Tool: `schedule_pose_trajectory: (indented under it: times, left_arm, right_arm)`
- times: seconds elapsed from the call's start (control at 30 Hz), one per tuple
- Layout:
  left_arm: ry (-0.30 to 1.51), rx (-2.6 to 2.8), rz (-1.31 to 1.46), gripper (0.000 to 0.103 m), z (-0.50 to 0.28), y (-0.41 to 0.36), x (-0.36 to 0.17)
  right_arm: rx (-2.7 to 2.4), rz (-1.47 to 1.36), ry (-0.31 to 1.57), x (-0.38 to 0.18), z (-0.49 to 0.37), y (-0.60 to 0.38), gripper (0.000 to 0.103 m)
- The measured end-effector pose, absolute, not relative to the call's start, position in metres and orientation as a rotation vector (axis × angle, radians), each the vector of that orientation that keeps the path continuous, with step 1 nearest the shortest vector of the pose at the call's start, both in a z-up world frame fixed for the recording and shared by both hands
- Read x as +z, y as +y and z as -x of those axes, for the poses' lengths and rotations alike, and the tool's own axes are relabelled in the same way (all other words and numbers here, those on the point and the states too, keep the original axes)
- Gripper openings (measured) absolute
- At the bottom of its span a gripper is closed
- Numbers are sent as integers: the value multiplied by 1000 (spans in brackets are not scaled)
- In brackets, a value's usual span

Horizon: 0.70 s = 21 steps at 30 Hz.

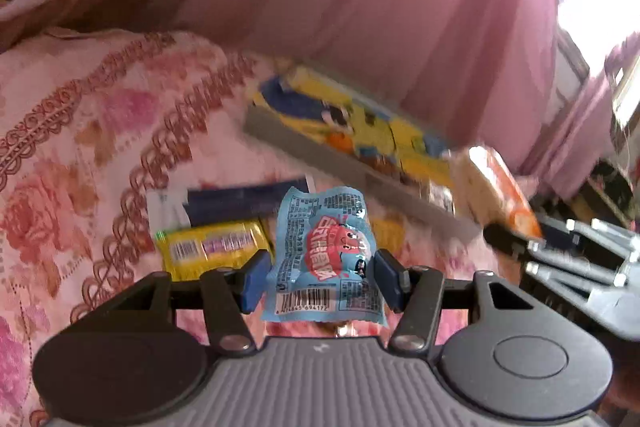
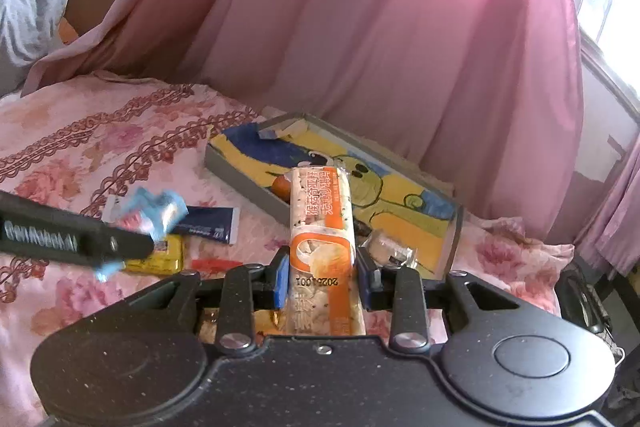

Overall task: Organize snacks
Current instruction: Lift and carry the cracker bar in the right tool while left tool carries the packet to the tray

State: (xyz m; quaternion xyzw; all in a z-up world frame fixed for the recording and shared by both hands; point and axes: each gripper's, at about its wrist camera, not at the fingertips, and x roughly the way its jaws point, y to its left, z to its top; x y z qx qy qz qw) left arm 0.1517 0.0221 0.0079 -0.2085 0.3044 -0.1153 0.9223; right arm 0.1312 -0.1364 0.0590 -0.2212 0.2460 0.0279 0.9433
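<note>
Both claws were clamped on snacks: the left gripper (image 1: 322, 277) pinched a blue packet (image 1: 326, 255), the right gripper (image 2: 323, 277) an orange rice-cracker pack (image 2: 322, 227), both above the pink bedspread (image 2: 80, 131). Beyond lay a yellow packet (image 1: 212, 247) and the shallow box (image 2: 240, 167).

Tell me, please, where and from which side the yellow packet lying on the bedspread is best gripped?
Grip the yellow packet across its short width near the middle, coming down from above. It lies flat on the bedspread with its long side crosswise, so jaws can straddle it; the dark blue sachet crowds its far edge.
</note>
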Motion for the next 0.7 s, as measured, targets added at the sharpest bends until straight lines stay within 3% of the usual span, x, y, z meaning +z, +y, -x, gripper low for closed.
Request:
schedule_pose_trajectory:
  times: [0.3, 0.7]
  left_arm:
    - [487, -177, 452, 60, -172, 25, 25]
    - [456, -183, 407, 60, -258, -1, 42]
  right_arm:
    - [77, 390, 417, 57, -164, -133, 34]
    - [25, 322, 247, 42, -227, -145, 34]
